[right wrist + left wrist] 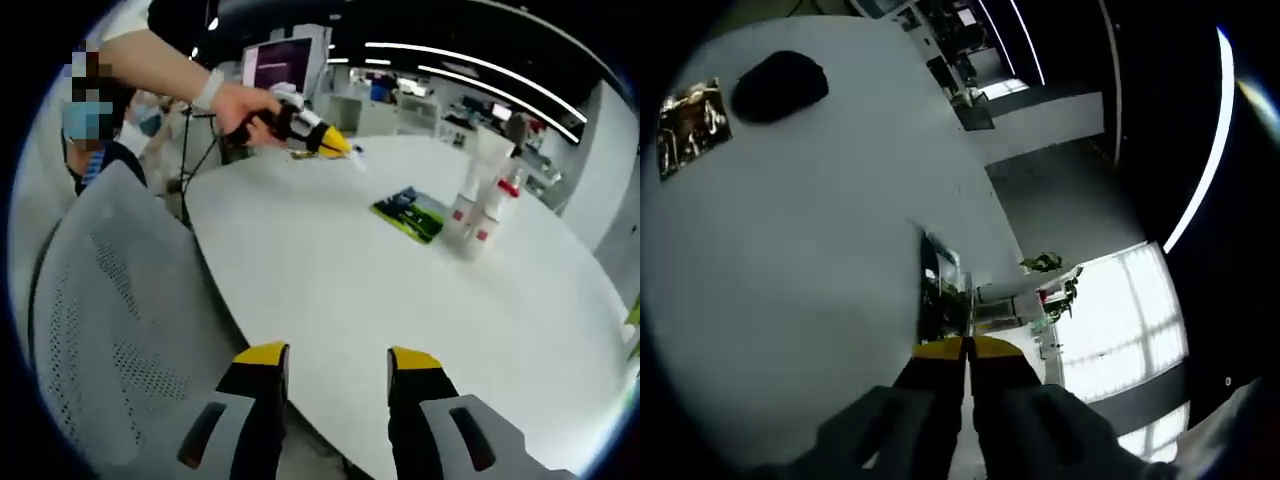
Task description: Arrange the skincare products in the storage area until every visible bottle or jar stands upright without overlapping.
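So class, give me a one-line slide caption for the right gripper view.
Open right gripper over the round white table; upright bottles beside a green packet, left gripper raised beyond.

Left gripper view: rolled sideways, close above the round white table. Right gripper view: from the table's edge, facing across it. Shared: the tabletop.

A large round white table filled the foreground, with a grey perforated chair back drawn up just beside its edge. Beyond it, long ceiling strip lights ran across a dark office ceiling, and bright gridded windows glowed past the table's rim.
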### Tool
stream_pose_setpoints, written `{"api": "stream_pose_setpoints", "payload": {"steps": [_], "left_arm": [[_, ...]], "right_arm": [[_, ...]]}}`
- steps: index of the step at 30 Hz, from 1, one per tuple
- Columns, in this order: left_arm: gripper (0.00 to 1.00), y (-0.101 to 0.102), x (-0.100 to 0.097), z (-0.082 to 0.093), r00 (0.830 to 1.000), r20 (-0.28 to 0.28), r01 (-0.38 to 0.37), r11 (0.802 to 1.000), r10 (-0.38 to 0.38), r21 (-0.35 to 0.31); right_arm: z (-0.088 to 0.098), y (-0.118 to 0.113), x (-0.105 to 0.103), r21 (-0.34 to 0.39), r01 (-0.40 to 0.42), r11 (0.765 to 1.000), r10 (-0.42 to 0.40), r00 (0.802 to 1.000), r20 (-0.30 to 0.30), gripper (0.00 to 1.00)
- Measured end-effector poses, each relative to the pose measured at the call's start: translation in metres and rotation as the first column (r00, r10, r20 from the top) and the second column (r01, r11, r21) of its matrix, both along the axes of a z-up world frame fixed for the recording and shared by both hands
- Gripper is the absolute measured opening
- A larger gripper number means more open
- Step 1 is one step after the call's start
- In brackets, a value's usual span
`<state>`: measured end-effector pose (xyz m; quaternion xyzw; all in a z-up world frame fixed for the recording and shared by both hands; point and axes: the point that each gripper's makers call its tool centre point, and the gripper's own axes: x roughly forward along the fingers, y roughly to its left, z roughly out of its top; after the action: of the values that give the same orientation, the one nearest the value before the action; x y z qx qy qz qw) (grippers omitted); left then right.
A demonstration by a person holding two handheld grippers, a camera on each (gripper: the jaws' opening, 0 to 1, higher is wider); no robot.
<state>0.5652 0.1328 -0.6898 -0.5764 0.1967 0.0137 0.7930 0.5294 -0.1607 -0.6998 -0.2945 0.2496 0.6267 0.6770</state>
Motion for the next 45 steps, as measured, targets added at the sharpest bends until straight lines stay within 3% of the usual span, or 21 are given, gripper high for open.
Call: {"api": "stream_pose_setpoints", "payload": {"steps": [3, 6, 10, 12, 14, 20, 22, 30, 32, 45], "left_arm": [[0.00, 0.018, 0.015, -0.025, 0.996, -0.092, -0.008, 0.999, 0.012, 0.044], [0.00, 0.027, 0.031, -0.031, 0.994, -0.108, 0.003, 0.998, 0.004, 0.064], [0.00, 0.031, 0.052, -0.036, 0.987, -0.146, 0.081, 0.990, -0.064, 0.118], [0.00, 0.031, 0.058, -0.041, 0.977, -0.179, 0.148, 0.974, -0.117, 0.171], [0.00, 0.034, 0.060, -0.048, 0.966, -0.219, 0.186, 0.960, -0.139, 0.209], [0.00, 0.043, 0.064, -0.060, 0.959, -0.258, 0.167, 0.966, -0.113, 0.198], [0.00, 0.046, 0.060, -0.065, 0.947, -0.296, 0.199, 0.949, -0.122, 0.246], [0.00, 0.049, 0.063, -0.061, 0.949, -0.292, 0.184, 0.960, -0.118, 0.209], [0.00, 0.051, 0.063, -0.060, 0.946, -0.300, 0.196, 0.953, -0.122, 0.230], [0.02, 0.055, 0.058, -0.059, 0.935, -0.333, 0.204, 0.952, -0.121, 0.226]], "right_arm": [[0.000, 0.000, 0.002, 0.002, 0.006, 1.000, -0.006, 1.000, -0.007, 0.41], [0.003, 0.003, 0.002, 0.017, -0.006, 1.000, 0.006, 1.000, -0.007, 0.40], [0.002, 0.004, 0.005, 0.012, -0.024, 1.000, 0.024, 1.000, -0.004, 0.40], [0.002, 0.004, 0.006, 0.026, -0.003, 1.000, 0.004, 1.000, -0.024, 0.40], [0.001, 0.003, 0.006, 0.007, -0.008, 1.000, 0.008, 1.000, -0.021, 0.40], [-0.001, 0.004, 0.001, -0.004, -0.035, 0.999, 0.035, 0.999, -0.015, 0.40], [-0.003, 0.002, 0.000, -0.019, -0.041, 0.999, 0.041, 0.999, -0.012, 0.40], [-0.004, 0.003, -0.001, -0.021, -0.049, 0.999, 0.049, 0.999, -0.008, 0.40], [-0.004, 0.002, -0.001, -0.026, -0.057, 0.998, 0.057, 0.998, -0.003, 0.40], [-0.003, 0.002, -0.001, -0.023, -0.059, 0.998, 0.060, 0.998, 0.006, 0.39]]}}
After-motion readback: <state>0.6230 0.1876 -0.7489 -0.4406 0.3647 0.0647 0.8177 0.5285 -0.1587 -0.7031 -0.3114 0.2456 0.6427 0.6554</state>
